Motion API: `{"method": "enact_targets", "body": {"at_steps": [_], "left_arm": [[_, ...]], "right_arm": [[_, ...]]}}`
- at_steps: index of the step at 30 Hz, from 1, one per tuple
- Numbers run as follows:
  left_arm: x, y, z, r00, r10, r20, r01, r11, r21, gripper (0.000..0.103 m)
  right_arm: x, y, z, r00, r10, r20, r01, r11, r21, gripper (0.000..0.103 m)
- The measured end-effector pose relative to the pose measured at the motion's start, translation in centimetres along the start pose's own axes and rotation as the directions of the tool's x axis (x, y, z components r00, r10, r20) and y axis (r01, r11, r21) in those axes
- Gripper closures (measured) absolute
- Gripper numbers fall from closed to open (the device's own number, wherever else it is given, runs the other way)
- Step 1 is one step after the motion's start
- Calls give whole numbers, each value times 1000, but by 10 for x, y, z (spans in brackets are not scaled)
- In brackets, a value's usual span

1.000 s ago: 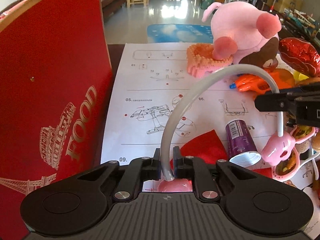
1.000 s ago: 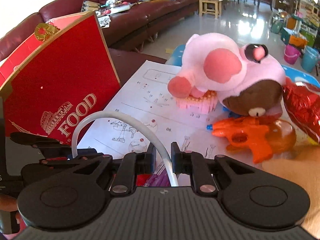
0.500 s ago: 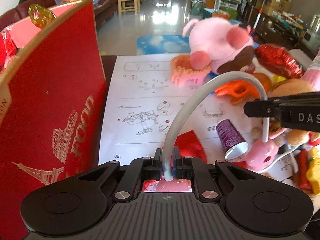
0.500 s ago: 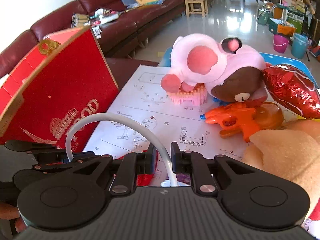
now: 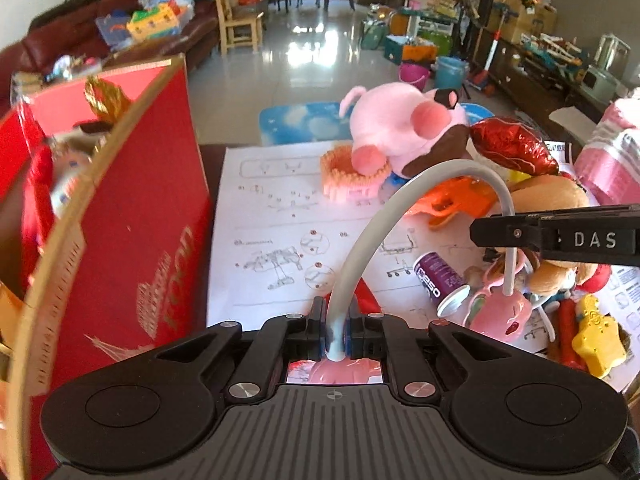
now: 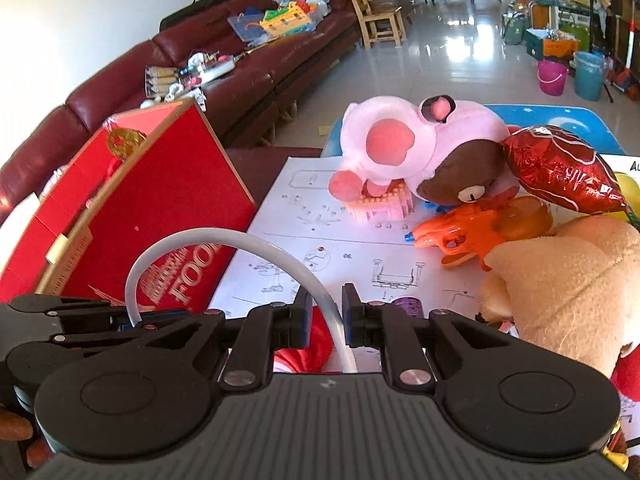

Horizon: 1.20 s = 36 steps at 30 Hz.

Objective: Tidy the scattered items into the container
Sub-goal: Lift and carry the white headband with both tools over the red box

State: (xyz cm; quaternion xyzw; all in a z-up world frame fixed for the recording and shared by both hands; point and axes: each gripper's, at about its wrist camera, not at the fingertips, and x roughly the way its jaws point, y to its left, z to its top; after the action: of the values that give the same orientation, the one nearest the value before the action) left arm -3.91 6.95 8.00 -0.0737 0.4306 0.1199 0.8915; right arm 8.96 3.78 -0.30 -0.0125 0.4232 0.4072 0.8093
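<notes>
My two grippers carry a bent grey tube above the toy clutter.

My left gripper (image 5: 335, 334) pinches one tube (image 5: 384, 216) end; my right gripper (image 6: 325, 312), jaws narrow, grips the other. The red box (image 5: 132, 240) stands at frame left, beyond.

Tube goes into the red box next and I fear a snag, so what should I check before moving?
1. Left gripper shut on tube: ok.
2. Right gripper shut on tube: ok.
3. Tube arcs freely between the grippers, not caught on a toy: ok.
4. Pink end hanging under the right gripper is clear of the can and clutter: cannot tell, it hangs close.
5. Box open at the top: ok.
6. Room left in the box: cannot tell, things already lie inside.
</notes>
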Motion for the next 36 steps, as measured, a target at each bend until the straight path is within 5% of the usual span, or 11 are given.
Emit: {"method": "enact_targets", "body": {"at_steps": [13, 22, 27, 36], "left_arm": [[-34, -2, 25, 998, -12, 61, 11, 1000, 18, 99], [-77, 26, 29, 985, 110, 133, -112, 994, 13, 99], [-122, 56, 34, 959, 207, 193, -213, 977, 12, 99], [-202, 136, 25, 875, 406, 263, -395, 914, -95, 96]], "right_arm": [[-29, 4, 18, 997, 45, 65, -47, 999, 23, 85], [-38, 47, 35, 989, 107, 102, -100, 993, -67, 85], [-42, 96, 52, 974, 188, 125, -168, 974, -155, 85], [-38, 208, 66, 926, 365, 95, -320, 894, -313, 86]]}}
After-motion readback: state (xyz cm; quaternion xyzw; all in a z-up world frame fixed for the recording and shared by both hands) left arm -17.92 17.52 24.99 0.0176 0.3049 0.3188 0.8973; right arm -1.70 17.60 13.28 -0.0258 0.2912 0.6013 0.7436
